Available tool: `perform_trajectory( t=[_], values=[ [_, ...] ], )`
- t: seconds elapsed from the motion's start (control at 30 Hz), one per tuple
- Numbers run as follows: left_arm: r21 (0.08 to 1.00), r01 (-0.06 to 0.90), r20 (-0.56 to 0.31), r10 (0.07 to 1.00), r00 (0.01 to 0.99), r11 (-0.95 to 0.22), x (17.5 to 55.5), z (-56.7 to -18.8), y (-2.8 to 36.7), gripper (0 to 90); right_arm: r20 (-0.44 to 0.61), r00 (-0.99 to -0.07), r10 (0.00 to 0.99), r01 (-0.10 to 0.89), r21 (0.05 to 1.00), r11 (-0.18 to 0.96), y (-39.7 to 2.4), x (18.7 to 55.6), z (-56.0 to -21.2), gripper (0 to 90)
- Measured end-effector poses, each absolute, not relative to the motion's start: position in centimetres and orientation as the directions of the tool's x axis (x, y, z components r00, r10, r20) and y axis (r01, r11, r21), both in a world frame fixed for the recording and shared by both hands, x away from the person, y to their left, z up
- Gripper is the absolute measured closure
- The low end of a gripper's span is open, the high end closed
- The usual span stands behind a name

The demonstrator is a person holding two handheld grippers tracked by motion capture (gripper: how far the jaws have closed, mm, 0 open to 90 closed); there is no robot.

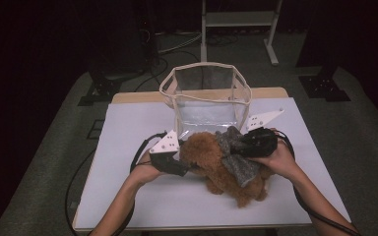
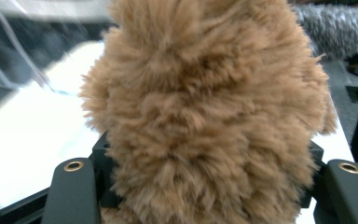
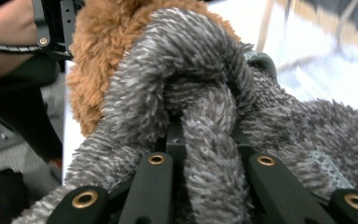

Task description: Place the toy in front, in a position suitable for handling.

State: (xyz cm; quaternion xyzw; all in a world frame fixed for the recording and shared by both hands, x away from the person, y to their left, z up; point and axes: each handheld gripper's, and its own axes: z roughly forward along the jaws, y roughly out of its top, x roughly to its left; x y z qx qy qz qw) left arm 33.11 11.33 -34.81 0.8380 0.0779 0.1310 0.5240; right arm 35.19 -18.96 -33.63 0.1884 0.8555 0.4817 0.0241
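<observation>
A shaggy brown plush toy lies on the white table mat, with a grey fuzzy scarf wrapped around it. My left gripper comes in from the left, and its jaws press into the toy's brown fur on both sides. My right gripper reaches in from the right and is shut on a fold of the grey scarf. In the right gripper view the brown fur sits behind that fold. The fingertips of both grippers are buried in fur and cloth.
A clear plastic bag with cream trim stands upright with its mouth wide, just behind the toy at the table's far side. A white metal frame stands on the floor beyond. Cables trail off the table's left and right edges.
</observation>
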Motion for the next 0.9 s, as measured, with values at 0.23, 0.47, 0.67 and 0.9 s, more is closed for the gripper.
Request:
perform_trajectory(
  t=[0.23,0.47,0.67,0.9],
  values=[
    [0.851,-0.145,0.299,0.237,0.924,-0.505,31.6,-27.4,12.4,33.3,0.15,-0.945,0.29,0.249,0.906,0.343,-18.6,34.8,-30.1,76.9],
    [0.819,-0.128,0.288,0.208,0.935,-0.559,31.4,-27.2,12.3,30.9,0.179,-0.949,0.26,0.262,0.906,0.332,-18.5,34.8,-30.9,76.6],
    [0.841,-0.112,0.256,0.207,0.944,-0.53,32.5,-29.2,9.5,29.1,0.166,-0.923,0.348,0.299,0.878,0.374,-22.0,34.5,-31.0,76.2],
    [0.817,-0.163,0.302,0.17,0.938,-0.553,32.8,-27.8,4.8,28.2,0.017,-0.941,0.339,0.168,0.89,0.424,-21.6,33.5,-22.6,75.8]
  ],
)
